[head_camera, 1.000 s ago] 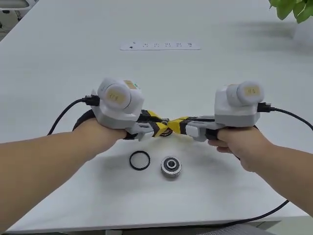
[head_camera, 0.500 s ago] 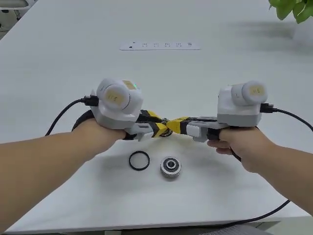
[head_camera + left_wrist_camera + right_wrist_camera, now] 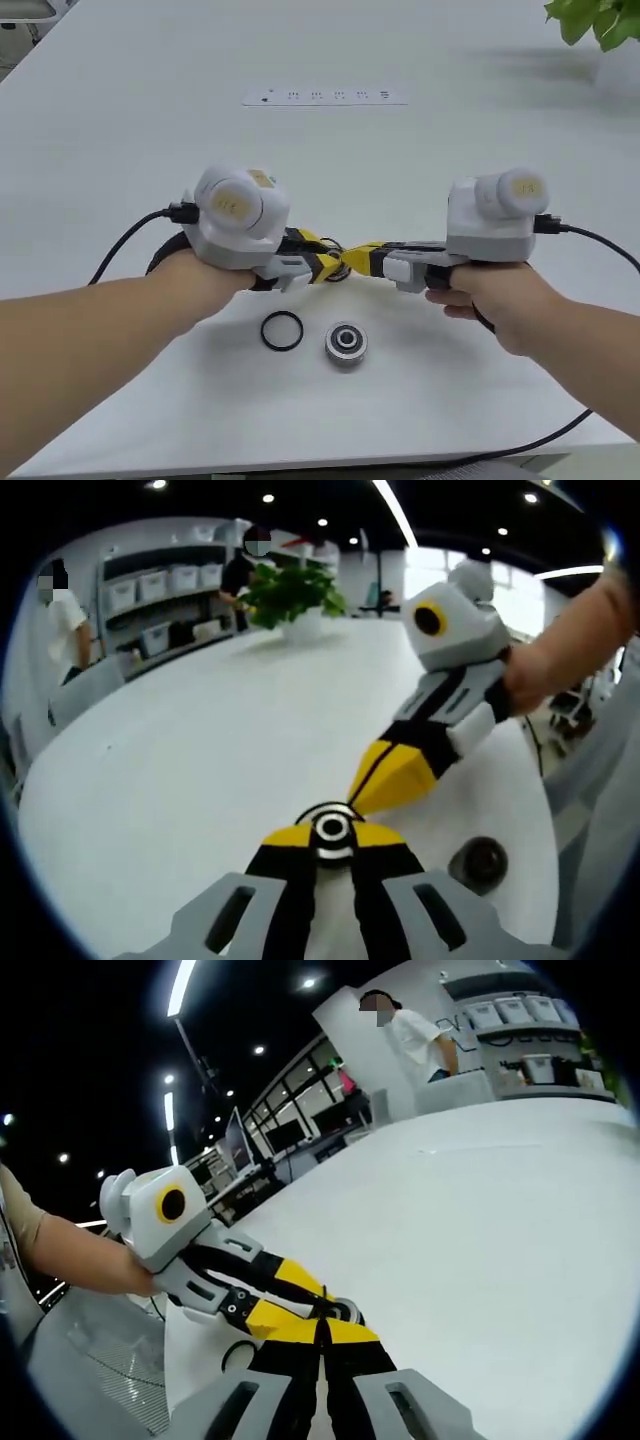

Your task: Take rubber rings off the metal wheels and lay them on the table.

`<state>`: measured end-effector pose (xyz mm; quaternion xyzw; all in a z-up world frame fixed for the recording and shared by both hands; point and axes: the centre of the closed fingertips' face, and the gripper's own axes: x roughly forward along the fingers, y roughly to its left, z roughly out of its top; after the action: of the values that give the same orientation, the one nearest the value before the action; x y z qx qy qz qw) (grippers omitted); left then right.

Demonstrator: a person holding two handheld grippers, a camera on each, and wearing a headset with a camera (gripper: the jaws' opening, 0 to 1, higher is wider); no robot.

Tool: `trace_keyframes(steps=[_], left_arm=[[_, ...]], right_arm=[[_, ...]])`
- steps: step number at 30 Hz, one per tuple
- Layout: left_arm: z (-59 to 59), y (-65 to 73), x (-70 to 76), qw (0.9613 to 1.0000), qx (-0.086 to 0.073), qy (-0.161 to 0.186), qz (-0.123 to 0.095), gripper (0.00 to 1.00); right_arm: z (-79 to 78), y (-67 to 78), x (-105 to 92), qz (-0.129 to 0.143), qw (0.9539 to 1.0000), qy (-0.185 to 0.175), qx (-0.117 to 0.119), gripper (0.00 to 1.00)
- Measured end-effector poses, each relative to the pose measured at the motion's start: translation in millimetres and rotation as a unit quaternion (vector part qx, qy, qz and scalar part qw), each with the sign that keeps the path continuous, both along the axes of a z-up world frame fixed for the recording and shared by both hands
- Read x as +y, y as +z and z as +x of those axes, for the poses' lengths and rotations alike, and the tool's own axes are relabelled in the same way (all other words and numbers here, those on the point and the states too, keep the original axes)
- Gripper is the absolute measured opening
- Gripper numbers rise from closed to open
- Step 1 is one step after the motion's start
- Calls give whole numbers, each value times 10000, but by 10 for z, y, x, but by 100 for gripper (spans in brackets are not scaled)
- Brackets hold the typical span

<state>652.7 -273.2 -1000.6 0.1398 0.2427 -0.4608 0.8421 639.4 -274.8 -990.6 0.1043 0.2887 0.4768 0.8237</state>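
partly done: one thin black rubber ring (image 3: 282, 331) lies flat at lower centre, beside a bare silvery metal wheel (image 3: 346, 342), on the matte white table (image 3: 420, 150). second wheel (image 3: 331, 830), mid-frame, is clamped in the left gripper (image 3: 330, 264). right gripper (image 3: 356, 258) is closed at its rim; hold on rubber not discernible.

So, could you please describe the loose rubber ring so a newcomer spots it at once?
On the big white table, look near its front edge. Two small round things lie there side by side, not touching; the thin black rubber ring is the left one, an empty hoop, unlike the solid silver metal wheel.
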Motion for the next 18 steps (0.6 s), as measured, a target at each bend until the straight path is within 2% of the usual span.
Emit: trace_keyframes(steps=[10,18], left_arm=[[-53,36,-13,9998,-30,-200,18,17],[-106,213,-9,9992,-127,-320,-193,20]], right_arm=[[15,-15,-17,24,9999,-102,72,0],[35,43,-9,139,9997,-157,102,0]])
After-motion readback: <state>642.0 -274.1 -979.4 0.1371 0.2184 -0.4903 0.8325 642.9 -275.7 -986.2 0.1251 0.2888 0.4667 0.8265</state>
